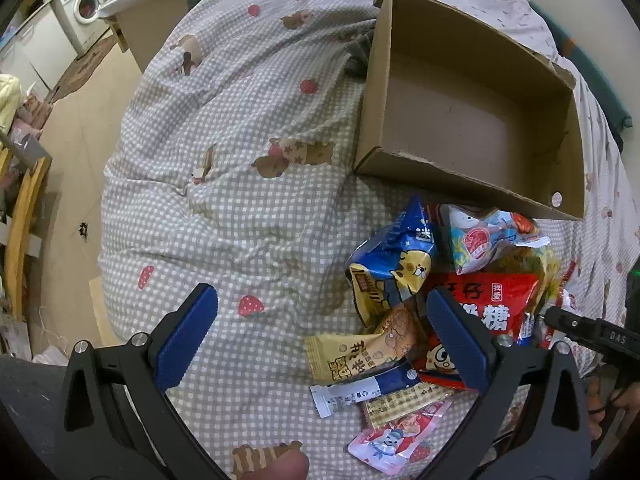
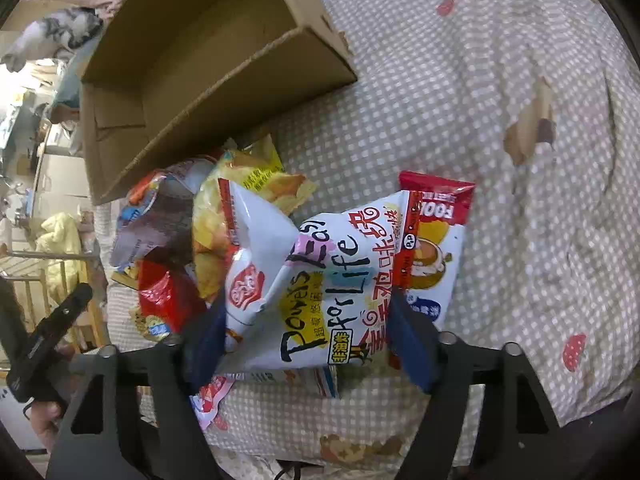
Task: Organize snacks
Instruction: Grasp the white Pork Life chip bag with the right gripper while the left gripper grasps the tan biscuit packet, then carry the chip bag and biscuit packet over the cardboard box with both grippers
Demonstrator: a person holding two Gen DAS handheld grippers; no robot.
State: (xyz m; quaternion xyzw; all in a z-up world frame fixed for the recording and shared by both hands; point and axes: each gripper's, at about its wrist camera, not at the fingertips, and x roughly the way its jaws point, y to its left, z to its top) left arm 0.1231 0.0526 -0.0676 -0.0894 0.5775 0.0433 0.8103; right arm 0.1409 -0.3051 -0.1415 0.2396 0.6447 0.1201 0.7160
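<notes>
A bed (image 1: 248, 128) spread with a checked quilt printed with bears and strawberries was seen to carry everything. On it an open cardboard box (image 1: 472, 120) lay empty, its near wall just beyond a heap of snack packets (image 1: 460, 280).

Largest in the heap was a white puffed bag (image 2: 320, 280) printed "for Life", lying flat at the pile's near edge with its long axis running across the right wrist view, from a white corner on the left to a red sealed end on the right. The box was placed up and to the left of it. Smaller packets were piled toward the box: a yellow crisp bag (image 2: 256, 184), a blue bag with a cartoon bear (image 1: 396, 264), a red sweet bag (image 1: 488, 300) and several small sachets (image 1: 360, 392).

The right tongs (image 2: 308, 344) were set astride the near edge of the white bag, the blue pads standing against its two sides across the short way; the film was crumpled between them, so a grip was judged to be taken on it. The left tongs (image 1: 320, 340) were held wide open above the quilt, gripping nothing, the small sachets lying between and just ahead of them. The right hand was judged the nearer to the white bag, and a lift up and leftward would be called for to reach the box
</notes>
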